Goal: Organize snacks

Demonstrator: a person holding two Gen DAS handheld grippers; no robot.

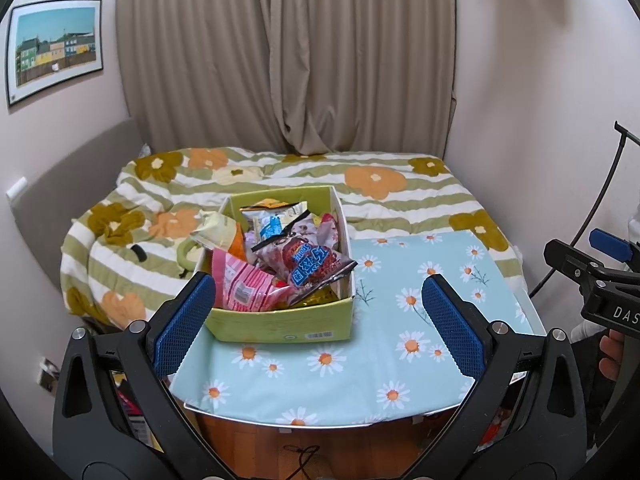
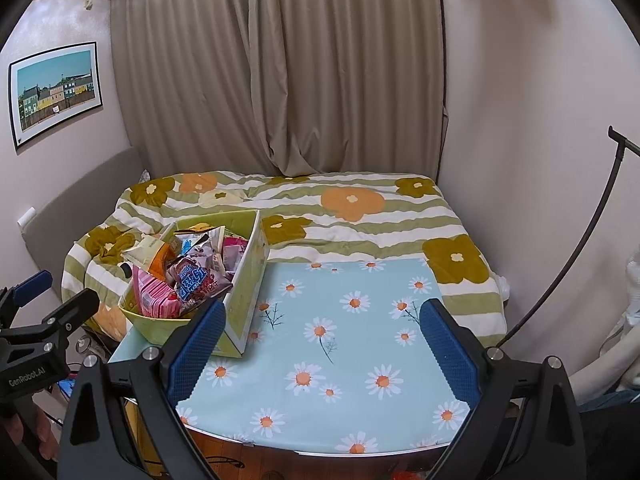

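A light green cardboard box (image 1: 280,326) stands at the left of a table with a daisy-print cloth (image 1: 400,340). It is heaped with snack packets: a pink one (image 1: 248,288), a dark red and blue one (image 1: 316,266), and several more behind. The box also shows in the right wrist view (image 2: 248,280), with the same packets (image 2: 196,280). My left gripper (image 1: 320,320) is open and empty, just in front of the box. My right gripper (image 2: 320,352) is open and empty, over the bare cloth (image 2: 340,340) to the right of the box.
A bed with a green-striped flower quilt (image 1: 360,184) lies right behind the table. Beige curtains (image 1: 288,60) hang at the back. A wall (image 2: 520,120) stands on the right, with a black cable (image 2: 580,248) along it. Wooden floor (image 1: 320,448) shows below the table's front edge.
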